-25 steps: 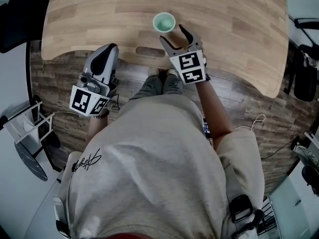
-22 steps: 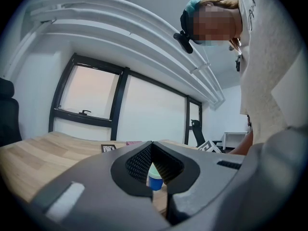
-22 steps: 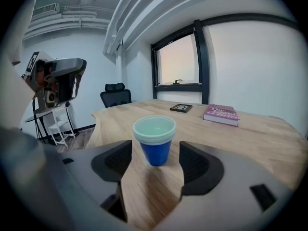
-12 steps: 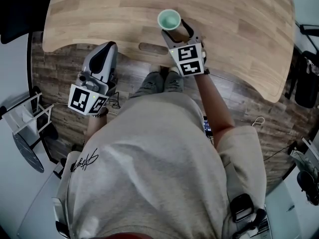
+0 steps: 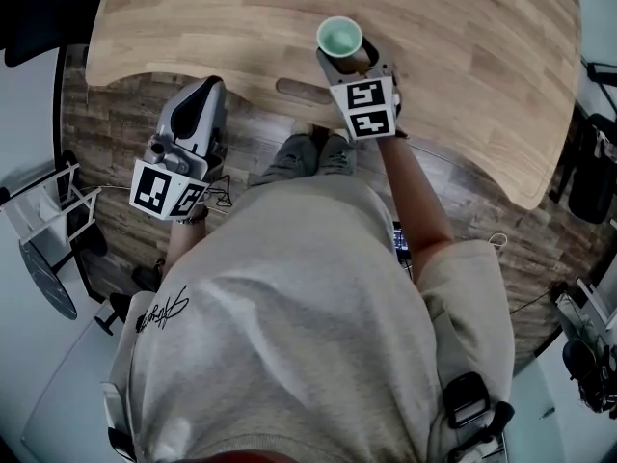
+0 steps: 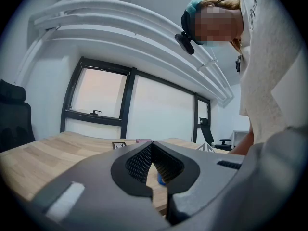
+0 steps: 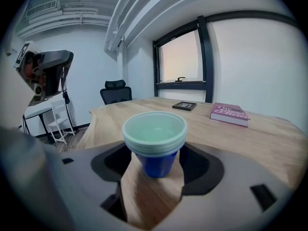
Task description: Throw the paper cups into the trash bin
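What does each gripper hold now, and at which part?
Left gripper: nothing, jaws together. Right gripper: its jaws flank the blue lower wall of the cups, but whether they press it cannot be told.

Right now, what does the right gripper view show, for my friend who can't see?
A blue stack of paper cups stands on a wooden table between the open jaws. A pink book lies farther back.

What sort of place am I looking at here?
Probably an office or meeting room. A long wooden table fills it, with a book lying on it, a black office chair at the far end, and a big dark-framed window behind.
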A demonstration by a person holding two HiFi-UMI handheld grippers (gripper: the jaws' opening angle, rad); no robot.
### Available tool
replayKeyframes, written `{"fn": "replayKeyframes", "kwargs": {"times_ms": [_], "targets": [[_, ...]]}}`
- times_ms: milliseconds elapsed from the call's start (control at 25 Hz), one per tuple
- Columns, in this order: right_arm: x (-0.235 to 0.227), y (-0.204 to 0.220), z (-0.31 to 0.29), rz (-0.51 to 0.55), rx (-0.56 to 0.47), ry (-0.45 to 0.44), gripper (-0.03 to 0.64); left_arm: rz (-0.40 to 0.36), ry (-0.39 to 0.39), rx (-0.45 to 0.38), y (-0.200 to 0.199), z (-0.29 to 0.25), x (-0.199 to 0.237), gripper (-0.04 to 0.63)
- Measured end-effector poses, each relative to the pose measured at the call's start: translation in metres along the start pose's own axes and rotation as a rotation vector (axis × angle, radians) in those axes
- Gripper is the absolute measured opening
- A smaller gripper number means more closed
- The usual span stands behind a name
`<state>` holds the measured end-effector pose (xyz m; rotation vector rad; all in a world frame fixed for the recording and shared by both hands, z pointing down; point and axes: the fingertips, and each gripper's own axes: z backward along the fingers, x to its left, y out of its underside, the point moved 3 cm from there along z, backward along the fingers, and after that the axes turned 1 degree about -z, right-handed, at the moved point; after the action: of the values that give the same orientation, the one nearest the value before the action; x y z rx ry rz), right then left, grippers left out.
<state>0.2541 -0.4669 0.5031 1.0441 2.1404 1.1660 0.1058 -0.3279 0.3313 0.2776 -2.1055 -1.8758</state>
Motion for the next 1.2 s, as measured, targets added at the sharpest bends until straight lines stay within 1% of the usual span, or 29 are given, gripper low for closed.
{"fn": "replayKeyframes", "kwargs": {"times_ms": [240,520,760,1200], "targets": [[-0.003,-0.003,-0.006,-0.004,-0.018,0.008,0.284,0.002,-0.036,0.006,0.001,0.009,0.004,0.003],[-0.010,-0.007,-0.005,-0.022,-0.023,0.027,0.282,-0.002,-0.065,-0.008,-0.002,0.016,0.007,0.003],[-0.012,-0.020,0.007,0.003,-0.052,0.037,0.282,0.000,-0.069,-0.030,-0.003,0.017,0.005,0.003],[0.001,-0.054,0.043,0.033,-0.104,0.006,0.282,-0.001,-0.055,-0.069,-0.007,0.015,-0.006,0.003]]}}
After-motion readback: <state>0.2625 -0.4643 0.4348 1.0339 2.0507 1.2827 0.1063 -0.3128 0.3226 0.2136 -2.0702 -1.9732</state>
